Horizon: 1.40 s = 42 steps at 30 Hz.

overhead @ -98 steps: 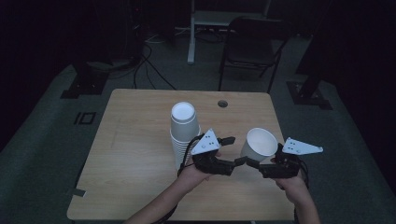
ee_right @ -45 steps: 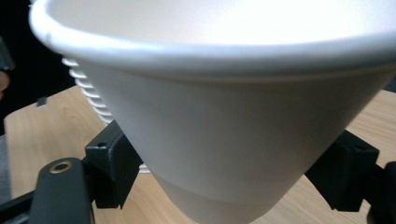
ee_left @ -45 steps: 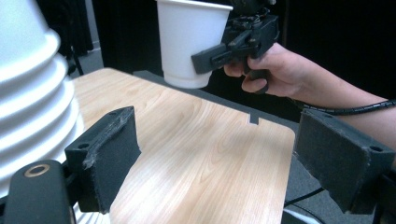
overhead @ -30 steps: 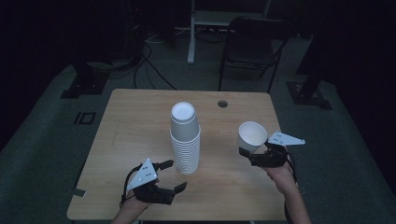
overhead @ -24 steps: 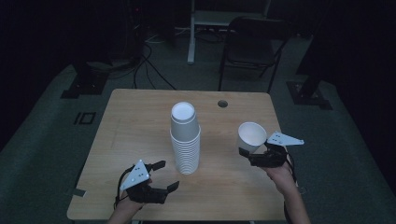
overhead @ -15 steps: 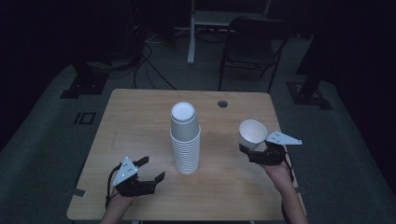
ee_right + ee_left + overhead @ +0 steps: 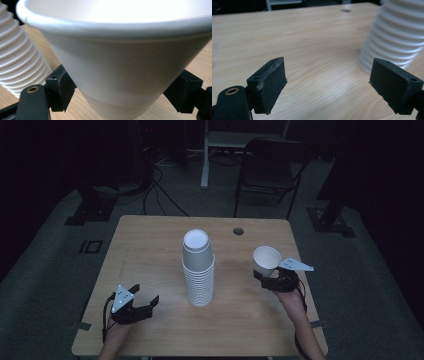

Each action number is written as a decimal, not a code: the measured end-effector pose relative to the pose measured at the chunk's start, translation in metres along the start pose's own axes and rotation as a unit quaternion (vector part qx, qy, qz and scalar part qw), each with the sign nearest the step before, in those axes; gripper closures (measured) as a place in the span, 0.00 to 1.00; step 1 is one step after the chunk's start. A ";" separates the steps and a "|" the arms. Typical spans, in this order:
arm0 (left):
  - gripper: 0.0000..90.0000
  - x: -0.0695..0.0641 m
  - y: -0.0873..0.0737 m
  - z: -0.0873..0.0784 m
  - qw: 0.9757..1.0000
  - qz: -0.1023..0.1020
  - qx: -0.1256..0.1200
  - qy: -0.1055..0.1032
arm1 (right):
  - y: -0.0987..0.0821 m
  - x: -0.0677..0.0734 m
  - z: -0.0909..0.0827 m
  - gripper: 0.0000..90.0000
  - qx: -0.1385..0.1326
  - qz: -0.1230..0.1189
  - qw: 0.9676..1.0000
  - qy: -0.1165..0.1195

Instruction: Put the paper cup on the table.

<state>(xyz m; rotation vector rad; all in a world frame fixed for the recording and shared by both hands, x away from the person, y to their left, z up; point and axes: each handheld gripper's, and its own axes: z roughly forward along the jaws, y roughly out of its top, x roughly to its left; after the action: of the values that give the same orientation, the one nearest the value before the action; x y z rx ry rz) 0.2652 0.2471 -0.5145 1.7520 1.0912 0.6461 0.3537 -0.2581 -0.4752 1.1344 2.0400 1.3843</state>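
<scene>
A pale wooden table (image 7: 150,250) is standing in a dark room; near its front edge the left gripper (image 7: 144,298) is resting low with jaws spread and nothing between them; farther right, the right gripper (image 7: 264,279) is pinching a single white cup (image 7: 266,260), mouth up; at mid-table an inverted stack of white cups (image 7: 198,268) is standing; a chair (image 7: 270,167) is sitting beyond.
</scene>
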 end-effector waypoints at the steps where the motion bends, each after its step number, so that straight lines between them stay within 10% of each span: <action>1: 0.16 0.003 -0.002 0.000 1.000 -0.003 0.002 0.004 | -0.001 -0.001 0.002 0.22 0.002 0.001 1.000 -0.003; 14: 0.09 0.023 -0.013 0.009 0.992 -0.042 0.057 0.101 | -0.017 -0.016 0.037 0.22 0.030 0.031 0.998 -0.049; 20: 0.03 0.031 -0.016 0.010 0.988 -0.078 0.080 0.110 | -0.024 -0.018 0.049 0.22 0.040 0.036 0.997 -0.057; 36: 0.03 0.036 -0.024 0.021 0.981 -0.063 0.140 0.121 | -0.026 -0.029 0.072 0.22 0.048 0.041 0.995 -0.081; 42: 0.03 0.036 -0.024 0.026 0.975 -0.063 0.173 0.129 | -0.027 -0.029 0.080 0.21 0.056 0.033 0.993 -0.096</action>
<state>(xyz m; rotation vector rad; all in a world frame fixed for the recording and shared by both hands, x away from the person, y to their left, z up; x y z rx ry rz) 0.2934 0.2709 -0.5487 1.9063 1.5573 0.6457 0.4172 -0.2419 -0.5355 1.3385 1.9796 1.1529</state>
